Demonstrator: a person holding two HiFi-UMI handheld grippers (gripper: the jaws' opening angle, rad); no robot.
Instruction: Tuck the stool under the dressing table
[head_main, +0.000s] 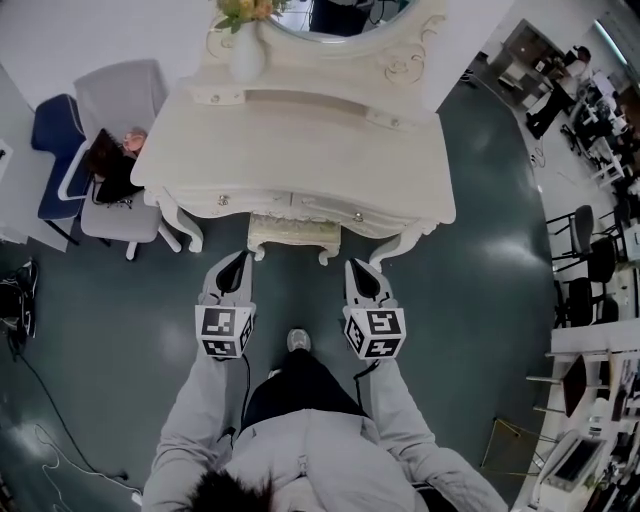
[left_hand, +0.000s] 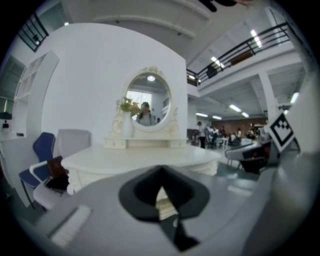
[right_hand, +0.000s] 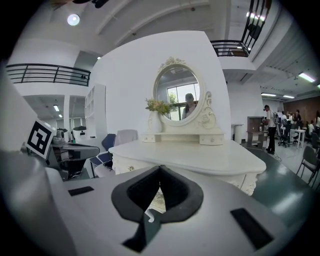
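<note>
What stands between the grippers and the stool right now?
Nothing visible: only floor separates the left gripper and right gripper from the stool, which sits mostly under the dressing table.

Dark green floor (head_main: 480, 250) carries a cream dressing table (head_main: 300, 150), with a stool (head_main: 293, 233) mostly under its front edge. A grey chair (head_main: 120, 100) and a blue chair (head_main: 55, 150) stand just left of it. At the back of the tabletop are a white vase (head_main: 246, 55) with flowers and an oval mirror (head_main: 340, 20).
</note>
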